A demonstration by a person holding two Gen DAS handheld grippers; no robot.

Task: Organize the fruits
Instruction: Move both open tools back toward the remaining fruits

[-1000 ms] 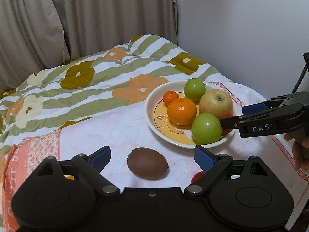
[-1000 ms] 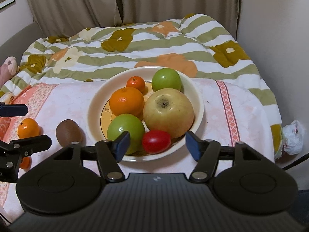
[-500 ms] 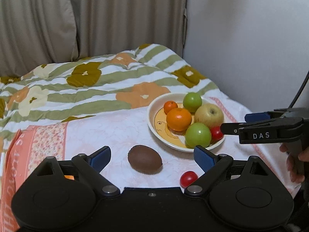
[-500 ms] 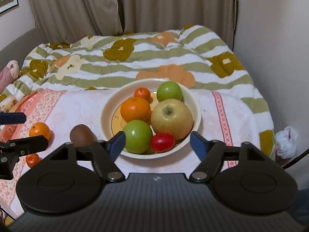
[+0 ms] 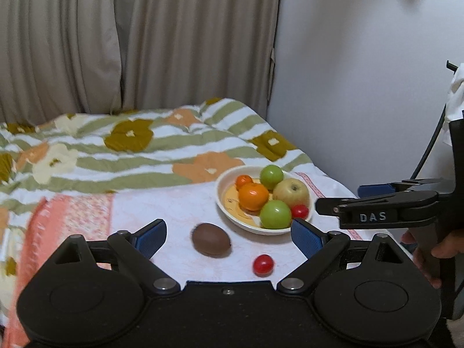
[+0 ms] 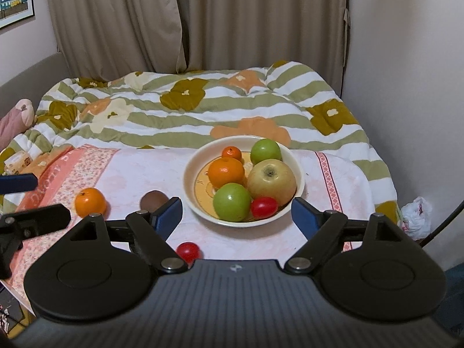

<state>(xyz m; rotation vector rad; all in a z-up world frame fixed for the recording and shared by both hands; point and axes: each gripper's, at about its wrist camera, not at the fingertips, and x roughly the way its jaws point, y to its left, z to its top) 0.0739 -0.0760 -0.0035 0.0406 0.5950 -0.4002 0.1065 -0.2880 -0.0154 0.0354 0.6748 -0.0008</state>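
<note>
kiwi [image 5: 211, 240] ahead of left gripper [image 5: 229, 236] | long axis crosswise (bowl [image 5: 223, 204] beyond-right) | both jaws released, empty | right gripper [image 6: 236, 214] farther

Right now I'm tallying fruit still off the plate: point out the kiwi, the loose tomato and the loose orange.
kiwi [image 5: 211, 239], left wrist view, middle of its brown skin.
loose tomato [image 5: 263, 264], left wrist view, its centre.
loose orange [image 6: 90, 202], right wrist view, its front face.
</note>
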